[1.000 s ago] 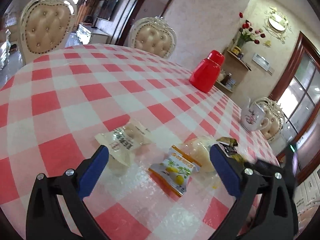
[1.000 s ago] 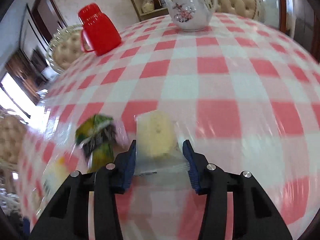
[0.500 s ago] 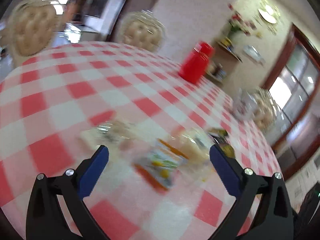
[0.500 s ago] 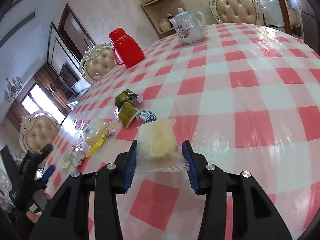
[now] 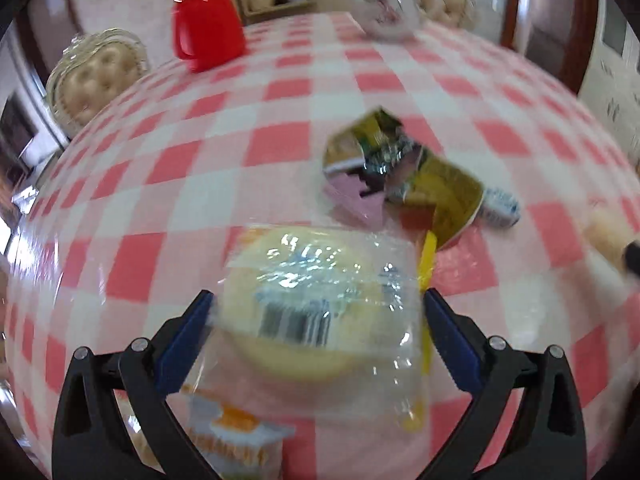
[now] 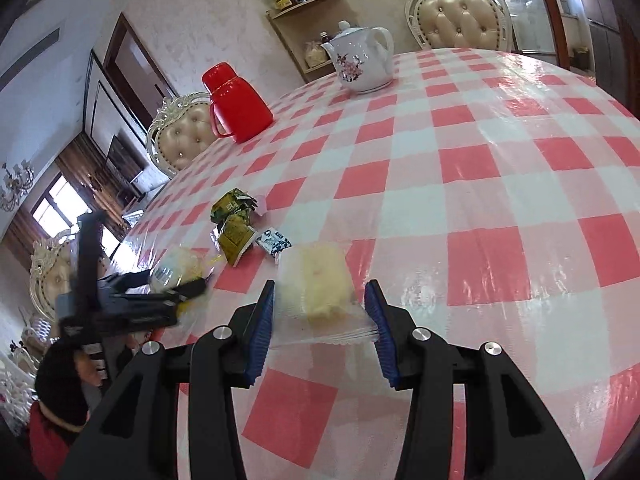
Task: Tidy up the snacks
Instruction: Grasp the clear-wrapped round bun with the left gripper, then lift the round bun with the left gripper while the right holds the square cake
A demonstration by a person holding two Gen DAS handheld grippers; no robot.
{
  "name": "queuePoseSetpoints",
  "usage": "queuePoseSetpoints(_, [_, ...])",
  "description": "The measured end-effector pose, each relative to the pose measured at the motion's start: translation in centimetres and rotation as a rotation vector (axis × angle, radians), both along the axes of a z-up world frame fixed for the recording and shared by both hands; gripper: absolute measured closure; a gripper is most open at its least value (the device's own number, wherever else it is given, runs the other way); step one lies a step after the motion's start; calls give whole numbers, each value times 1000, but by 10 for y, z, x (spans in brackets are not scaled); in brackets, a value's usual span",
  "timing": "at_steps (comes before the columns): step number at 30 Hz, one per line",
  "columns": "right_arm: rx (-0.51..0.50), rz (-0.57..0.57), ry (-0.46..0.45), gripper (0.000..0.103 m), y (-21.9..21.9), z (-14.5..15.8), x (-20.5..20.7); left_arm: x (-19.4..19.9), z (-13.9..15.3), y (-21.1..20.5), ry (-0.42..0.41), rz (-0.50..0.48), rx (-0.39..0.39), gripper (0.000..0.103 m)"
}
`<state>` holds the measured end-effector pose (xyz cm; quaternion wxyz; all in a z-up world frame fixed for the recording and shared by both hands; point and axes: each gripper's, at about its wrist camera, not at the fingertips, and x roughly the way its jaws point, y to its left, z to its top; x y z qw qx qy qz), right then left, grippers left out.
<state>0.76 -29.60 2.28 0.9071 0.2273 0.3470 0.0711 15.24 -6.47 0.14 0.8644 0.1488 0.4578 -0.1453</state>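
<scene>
On the checked tablecloth [image 6: 460,168], we have a wrapped cake between each pair of jaws.

Our right gripper [image 6: 320,312] pinches the flat sealed edge of a clear-wrapped yellow cake [image 6: 320,280], its blue pads pressed on both sides, the cake itself lying ahead of the fingertips. Our left gripper [image 5: 316,320] frames a round cake in clear wrap [image 5: 316,304]; the pads sit at the wrapper's sides, jaws fairly wide, but blur stops us telling whether they grip it. Just beyond lie green-gold snack packets [image 5: 404,172] and a small blue-white packet [image 6: 274,241]. Far back stand a red jug [image 6: 236,104] and a white teapot [image 6: 360,60].
</scene>
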Motion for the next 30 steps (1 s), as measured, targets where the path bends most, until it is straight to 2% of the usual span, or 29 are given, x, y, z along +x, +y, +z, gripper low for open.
queuePoseSetpoints(3, [-17, 13, -4, 61, 4, 1, 0, 2, 1, 6, -17, 3, -40, 6])
queuePoseSetpoints(5, [-25, 19, -10, 63, 5, 1, -1, -2, 3, 9, -32, 1, -51, 26])
queuePoseSetpoints(7, [-30, 14, -8, 75, 5, 0, -1, -7, 8, 12, -36, 17, -73, 32])
queuePoseSetpoints(9, [-29, 15, -1, 79, 4, -2, -1, -12, 9, 11, -46, 25, -82, 34])
queuePoseSetpoints(12, [-32, -4, 1, 79, 0, -1, -1, -25, 10, 7, -75, 43, -73, 35])
queuePoseSetpoints(14, [-44, -56, 5, 68, -7, 0, -2, -39, 16, 5, -99, 52, -119, 35])
queuePoseSetpoints(15, [-45, -100, 12, 46, -14, 0, -3, -46, 19, 4, -112, 54, -134, 35])
queuePoseSetpoints(16, [-32, -127, 21, 34, -20, -1, -4, -54, 23, 2, -129, 52, -148, 36])
queuePoseSetpoints(19, [16, -101, 25, 33, -22, -3, -5, -78, 34, -5, -171, 41, -201, 36])
queuePoseSetpoints(21, [-45, -28, 34, 33, -5, -2, 1, -95, 36, -7, -167, 34, -264, 35])
queuePoseSetpoints(24, [-207, 78, 60, 33, 30, -3, 12, -109, 34, -8, -161, 46, -298, 35])
queuePoseSetpoints(27, [-315, 161, 108, 34, 56, -10, 23, -113, 36, -4, -166, 74, -324, 35])
queuePoseSetpoints(29, [-385, 182, 143, 36, 66, -14, 30, -112, 35, 0, -158, 85, -344, 35])
queuePoseSetpoints(30, [-448, 188, 146, 45, 73, -15, 33, -111, 34, 2, -155, 87, -347, 35])
